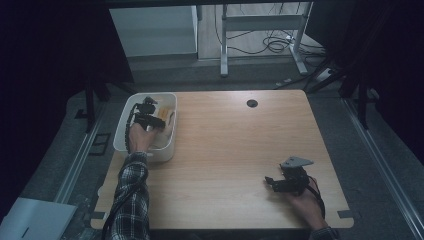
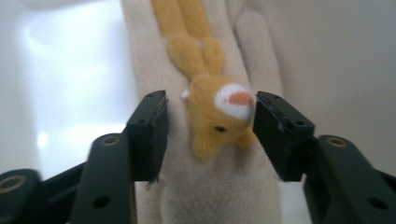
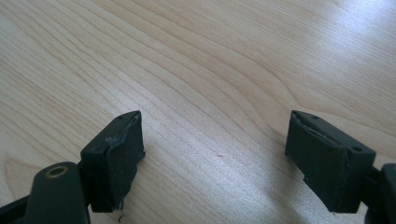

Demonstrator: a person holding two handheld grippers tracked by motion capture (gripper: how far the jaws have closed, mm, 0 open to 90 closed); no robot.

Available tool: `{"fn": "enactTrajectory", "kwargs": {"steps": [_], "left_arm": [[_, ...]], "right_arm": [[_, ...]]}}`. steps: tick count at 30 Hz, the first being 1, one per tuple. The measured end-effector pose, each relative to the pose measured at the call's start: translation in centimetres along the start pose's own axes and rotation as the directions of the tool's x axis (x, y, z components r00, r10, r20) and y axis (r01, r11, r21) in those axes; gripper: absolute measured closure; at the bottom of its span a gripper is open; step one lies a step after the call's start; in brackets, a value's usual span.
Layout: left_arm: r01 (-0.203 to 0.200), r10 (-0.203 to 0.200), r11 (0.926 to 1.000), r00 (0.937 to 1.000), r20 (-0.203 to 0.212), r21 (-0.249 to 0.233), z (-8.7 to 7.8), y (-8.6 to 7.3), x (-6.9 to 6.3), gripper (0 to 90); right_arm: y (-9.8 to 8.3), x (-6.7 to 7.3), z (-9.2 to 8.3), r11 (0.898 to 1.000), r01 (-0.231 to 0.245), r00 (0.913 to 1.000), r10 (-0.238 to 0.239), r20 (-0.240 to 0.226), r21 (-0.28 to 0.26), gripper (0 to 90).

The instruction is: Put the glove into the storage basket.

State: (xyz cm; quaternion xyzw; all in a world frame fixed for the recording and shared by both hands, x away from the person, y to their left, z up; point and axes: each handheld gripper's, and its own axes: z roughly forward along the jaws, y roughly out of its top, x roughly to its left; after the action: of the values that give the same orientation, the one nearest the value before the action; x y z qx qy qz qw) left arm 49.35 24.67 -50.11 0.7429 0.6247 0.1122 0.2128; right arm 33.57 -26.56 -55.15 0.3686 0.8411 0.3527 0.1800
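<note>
Left gripper (image 1: 150, 116) is down inside the white bin (image 1: 121, 122) at the upper left of the high view, with the person's left hand (image 1: 138, 137) right behind it. In the left gripper view a cream glove (image 2: 205, 196) with an orange plush animal (image 2: 217, 114) sewn on lies on the bin floor, straight ahead between the jaws. The glove's long axis runs bottom to top of that frame, fingers pointing away, so the jaws straddle it across its width. The right jaw touches the plush head; the left jaw rests at the cloth edge, so it looks like a pinch just taking hold, not yet firm. Right gripper (image 1: 280, 181) sits low over the bare table (image 1: 230, 150) at lower right, jaws spread wide, holding nothing, well apart from the bin. The left hand is clearly the working one.
</note>
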Motion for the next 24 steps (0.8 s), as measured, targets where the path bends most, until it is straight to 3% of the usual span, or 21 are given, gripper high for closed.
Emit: {"fn": "enactTrajectory", "kwargs": {"steps": [2, 6, 15, 22, 24], "left_arm": [[-0.009, 0.009, 0.9999, 0.9996, 0.025, 0.013, 0.2, 0.0, -0.2, 50.8], [-0.015, 0.015, 0.9999, 0.9997, 0.019, 0.003, 0.0, 0.0, -0.2, 48.3], [-0.013, 0.01, 0.9952, 0.9994, -0.032, -0.097, -1.7, -0.3, 0.5, 30.4], [-0.015, 0.012, 0.9888, 0.9997, -0.022, -0.148, -2.6, -0.9, 0.7, 19.9], [-0.012, 0.009, 0.9827, 0.9998, -0.016, -0.185, -2.9, -1.3, 0.7, 17.6]], "right_arm": [[0.0, 0.0, 0.0, 1.0, 0.0, 1.0, 0.0, 0.0, 0.0, 19.5], [0.0, 0.0, 0.0, 1.0, 0.0, 1.0, 0.0, 0.0, 0.0, 19.6], [0.0, 0.0, 0.0, 1.0, 0.001, 1.0, -0.001, 0.0, 0.0, 19.5], [0.0, 0.0, 0.0, 1.0, 0.001, 1.0, -0.001, 0.0, 0.0, 19.5], [0.0, 0.0, 0.0, 1.0, 0.001, 1.0, -0.001, 0.0, 0.0, 19.5]]}}
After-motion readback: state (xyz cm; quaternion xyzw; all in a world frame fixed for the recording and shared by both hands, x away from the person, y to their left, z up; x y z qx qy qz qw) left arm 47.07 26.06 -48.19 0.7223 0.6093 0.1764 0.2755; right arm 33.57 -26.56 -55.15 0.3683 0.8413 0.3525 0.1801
